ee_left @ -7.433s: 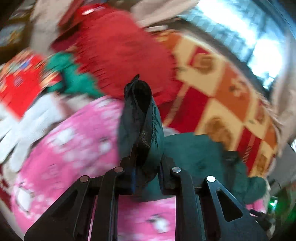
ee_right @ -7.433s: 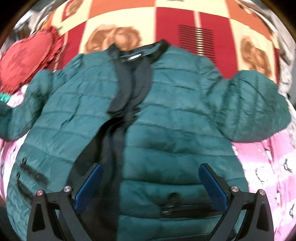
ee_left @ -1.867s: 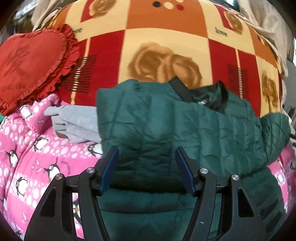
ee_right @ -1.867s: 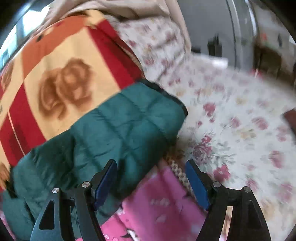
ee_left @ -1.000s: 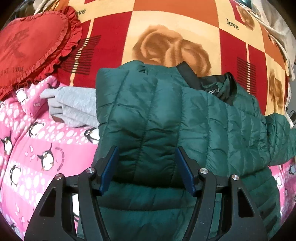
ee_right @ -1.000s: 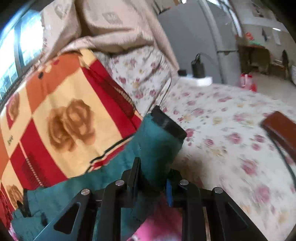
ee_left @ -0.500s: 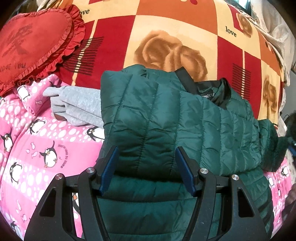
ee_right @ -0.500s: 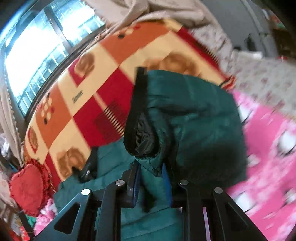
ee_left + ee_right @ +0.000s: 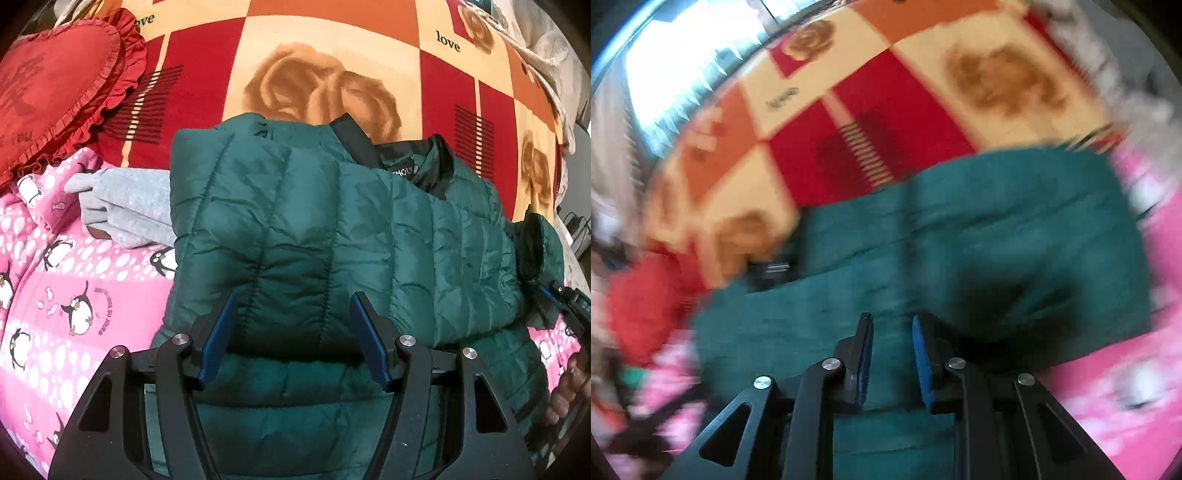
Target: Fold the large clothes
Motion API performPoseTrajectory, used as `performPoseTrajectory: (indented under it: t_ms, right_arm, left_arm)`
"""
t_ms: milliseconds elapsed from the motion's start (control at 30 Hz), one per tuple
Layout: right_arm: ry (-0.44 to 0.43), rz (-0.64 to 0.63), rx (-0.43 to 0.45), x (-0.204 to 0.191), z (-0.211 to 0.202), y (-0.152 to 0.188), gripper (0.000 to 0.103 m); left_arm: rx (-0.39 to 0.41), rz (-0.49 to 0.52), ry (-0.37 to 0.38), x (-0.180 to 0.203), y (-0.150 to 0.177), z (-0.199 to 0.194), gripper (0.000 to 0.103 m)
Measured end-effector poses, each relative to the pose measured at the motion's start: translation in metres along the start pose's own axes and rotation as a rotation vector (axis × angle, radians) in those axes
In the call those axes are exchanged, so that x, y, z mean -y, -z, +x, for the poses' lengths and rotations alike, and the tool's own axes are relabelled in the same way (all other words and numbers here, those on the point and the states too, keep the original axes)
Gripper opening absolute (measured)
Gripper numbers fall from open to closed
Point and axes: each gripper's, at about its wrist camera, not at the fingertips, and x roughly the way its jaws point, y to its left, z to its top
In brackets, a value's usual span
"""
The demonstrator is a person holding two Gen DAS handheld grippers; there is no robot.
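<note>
A dark green quilted puffer jacket (image 9: 332, 236) lies on the bed — left tongs (image 9: 293, 332) open above it, right tongs (image 9: 889, 354) gripping its sleeve cuff (image 9: 535, 247).

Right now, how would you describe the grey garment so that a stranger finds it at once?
Start at the green jacket in the middle of the bed. Just beyond its left edge, on the pink penguin blanket, lies the grey garment, partly tucked under the jacket. It is the only plain, pale grey fabric among bright patterns.
</note>
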Motion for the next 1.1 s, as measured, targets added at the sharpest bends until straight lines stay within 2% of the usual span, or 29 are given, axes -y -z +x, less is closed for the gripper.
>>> performPoseTrajectory:
  t_ms: [33,67,133,167,200,233,300,400,433,467,500,533,567,667,800,1033,1067,1100]
  right_arm:
    - [0.049,-0.025,0.018,0.0,0.0,-0.002,0.034]
    - [0.051,-0.036,0.042,0.004,-0.001,-0.003,0.049]
    - [0.022,-0.045,0.054,0.005,0.0,-0.003,0.059]
    - [0.016,-0.064,0.059,0.001,0.003,-0.004,0.069]
    - [0.007,-0.094,0.064,-0.004,0.008,-0.005,0.075]
    - [0.017,-0.117,0.066,-0.006,0.011,-0.007,0.079]
    - [0.081,-0.191,0.039,-0.018,0.031,-0.009,0.079]
    - [0.201,-0.222,-0.064,-0.016,0.062,-0.004,0.079]
    - [0.195,-0.191,-0.069,-0.01,0.063,-0.004,0.075]
    - [0.169,-0.161,-0.059,-0.003,0.061,-0.005,0.051]
    - [0.129,-0.121,-0.056,0.005,0.057,-0.007,0.037]
    - [0.102,-0.087,-0.049,0.012,0.052,-0.009,0.024]
    - [0.084,-0.066,-0.039,0.015,0.047,-0.011,0.02]
    - [0.017,-0.044,-0.002,0.009,0.028,-0.017,0.019]
    - [-0.151,-0.051,-0.003,-0.025,0.013,-0.013,0.019]
    - [-0.579,-0.084,-0.182,-0.103,0.038,0.029,0.019]
    - [-0.623,-0.106,-0.208,-0.113,0.041,0.033,0.019]
    - [-0.628,-0.14,-0.218,-0.123,0.043,0.037,0.019]
  left_arm:
    - [-0.004,-0.003,0.001,0.0,0.0,0.001,0.063]
    - [-0.007,-0.006,0.003,-0.001,0.001,0.001,0.063]
    - [-0.012,-0.012,0.004,-0.001,0.001,0.002,0.063]
    - [-0.014,-0.015,0.002,-0.002,0.002,0.002,0.063]
    - [-0.013,-0.017,0.003,-0.002,0.002,0.002,0.063]
    - [-0.013,-0.017,0.003,-0.002,0.002,0.002,0.063]
    - [-0.012,-0.012,0.001,-0.002,0.003,0.002,0.063]
    - [-0.016,0.0,0.001,0.0,0.004,0.003,0.063]
    - [-0.017,0.003,0.002,0.001,0.004,0.003,0.063]
    - [-0.018,0.005,0.002,0.001,0.004,0.004,0.063]
    - [-0.02,0.007,0.001,0.002,0.004,0.004,0.063]
    - [-0.02,0.008,-0.001,0.002,0.004,0.005,0.063]
    - [-0.021,0.008,-0.002,0.002,0.003,0.006,0.063]
    - [-0.028,-0.001,0.001,0.0,0.002,0.008,0.063]
    - [-0.042,-0.027,0.021,-0.004,0.002,0.011,0.063]
    - [-0.058,-0.034,0.067,-0.002,0.002,0.016,0.063]
    - [-0.058,-0.032,0.073,-0.001,0.002,0.017,0.063]
    - [-0.057,-0.031,0.077,0.0,0.003,0.017,0.063]
